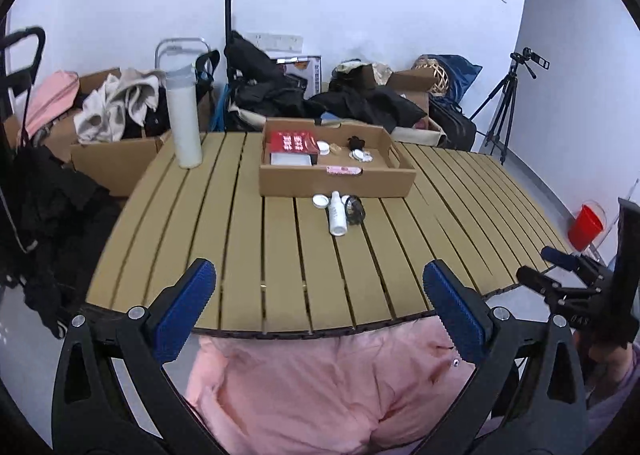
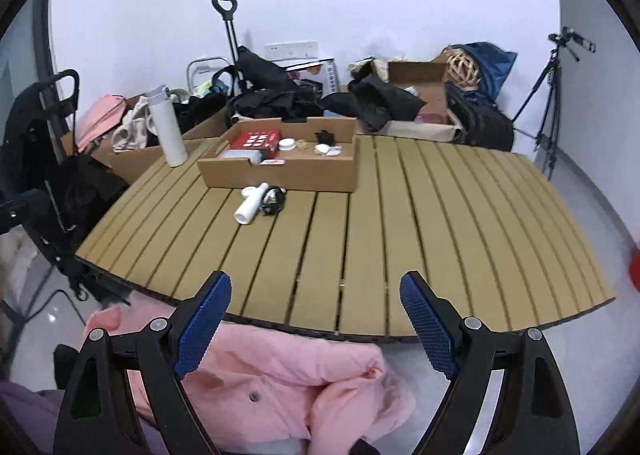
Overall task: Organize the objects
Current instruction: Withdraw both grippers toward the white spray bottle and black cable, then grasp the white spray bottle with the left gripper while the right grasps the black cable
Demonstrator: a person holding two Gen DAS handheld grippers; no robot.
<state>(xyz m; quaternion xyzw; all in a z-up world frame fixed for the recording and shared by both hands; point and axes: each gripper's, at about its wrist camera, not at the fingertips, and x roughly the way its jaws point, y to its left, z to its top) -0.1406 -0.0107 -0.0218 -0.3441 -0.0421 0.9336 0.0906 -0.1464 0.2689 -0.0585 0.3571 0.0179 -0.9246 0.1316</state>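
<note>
A shallow cardboard box (image 1: 336,185) (image 2: 280,177) sits on the slatted table (image 1: 240,247) (image 2: 440,223). It holds a red packet (image 1: 291,143) (image 2: 256,141), a white round jar (image 2: 286,144) and several small items. In front of the box lie a small white bottle (image 1: 337,215) (image 2: 250,207), a white lid (image 1: 320,200) and a black ring-shaped item (image 1: 354,210) (image 2: 274,199). My left gripper (image 1: 320,295) is open and empty at the table's near edge. My right gripper (image 2: 316,303) is open and empty at the near edge; it also shows in the left wrist view (image 1: 544,267).
A tall white flask (image 1: 183,115) (image 2: 168,127) stands at the table's far left. Pink clothing (image 1: 320,387) (image 2: 280,375) lies below the near edge. Cardboard boxes, clothes and bags crowd behind the table. A tripod (image 1: 504,111) (image 2: 548,107) and a red bucket (image 1: 585,226) stand at the right.
</note>
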